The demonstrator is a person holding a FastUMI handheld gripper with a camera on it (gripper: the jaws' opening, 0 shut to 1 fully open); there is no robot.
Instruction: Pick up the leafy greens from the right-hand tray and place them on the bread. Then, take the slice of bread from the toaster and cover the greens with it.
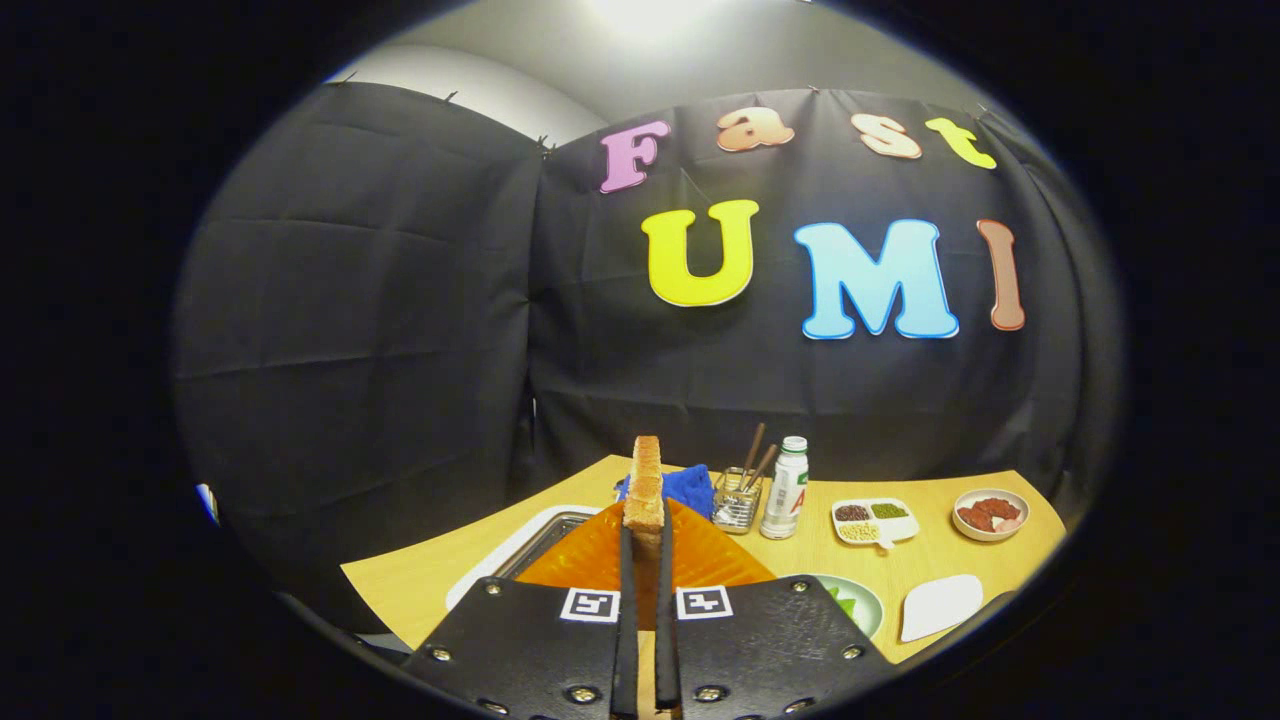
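A toasted slice of bread point(645, 485) stands on edge between the fingers of my gripper point(646, 545), which is shut on its lower part and holds it up above the table. Right behind and below the slice lies an orange ridged toaster top point(590, 560), resting in a white tray point(520, 550). To the right of my fingers a pale green plate point(862, 603) carries a bit of leafy greens point(845, 603), half hidden by the gripper body. Whether a bread slice lies under the greens is hidden.
On the wooden table point(950, 555) beyond the fingers: a blue cloth point(690, 487), a wire holder with chopsticks point(738, 500), a white bottle point(785, 487), a divided white dish of beans point(873, 520), a bowl of red pieces point(990, 514), a white square plate point(940, 606).
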